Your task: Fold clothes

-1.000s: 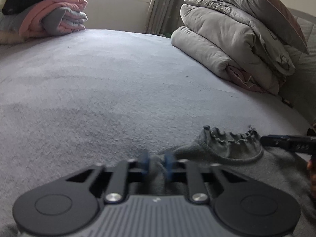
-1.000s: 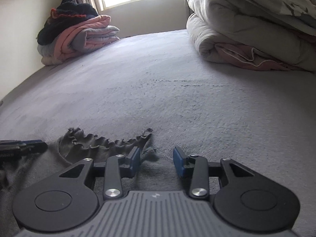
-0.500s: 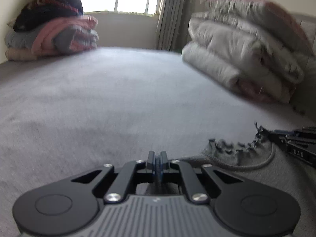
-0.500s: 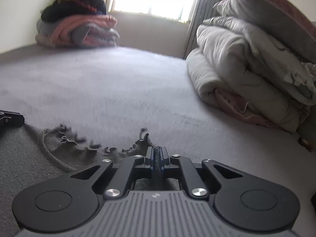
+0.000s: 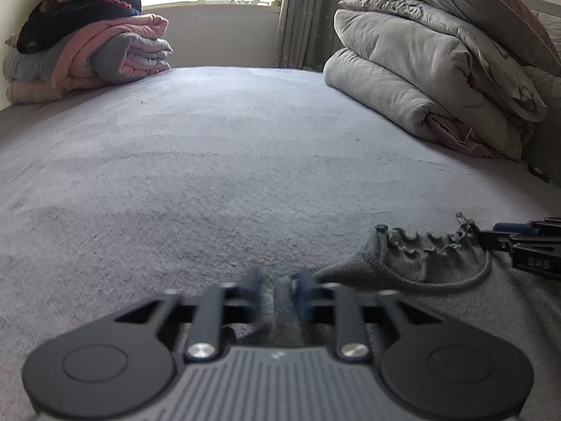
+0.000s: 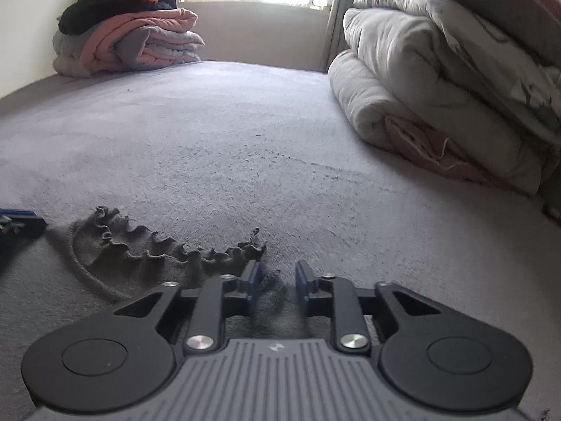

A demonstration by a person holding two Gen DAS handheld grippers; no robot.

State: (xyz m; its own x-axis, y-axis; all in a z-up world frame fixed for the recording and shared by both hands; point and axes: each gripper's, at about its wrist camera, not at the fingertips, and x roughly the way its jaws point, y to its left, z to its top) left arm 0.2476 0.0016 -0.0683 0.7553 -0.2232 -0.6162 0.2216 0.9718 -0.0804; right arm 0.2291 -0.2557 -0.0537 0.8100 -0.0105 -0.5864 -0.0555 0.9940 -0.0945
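Note:
A grey knit top with a ruffled neckline (image 5: 420, 256) lies flat at the near edge of the grey bed (image 5: 210, 175). My left gripper (image 5: 278, 284) sits at the top's left shoulder. Its jaws are opening; a raised fold of grey cloth stands between the blue pads, loose against the right one. My right gripper (image 6: 277, 280) is at the other end of the neckline (image 6: 140, 245), jaws also opening, with blurred dark cloth slack between the pads. Each gripper's tip shows at the edge of the other's view: the right gripper (image 5: 526, 245), the left gripper (image 6: 17, 222).
A pile of folded pink and grey blankets (image 5: 87, 52) with a dark knit on top stands at the bed's far left corner. A folded grey duvet and pillow (image 5: 438, 70) fill the right side. A window and curtain are behind.
Half a second ago both grippers were shut on the top's shoulders. Now both sets of jaws have parted and the cloth has slackened between them. The views have tilted slightly downward.

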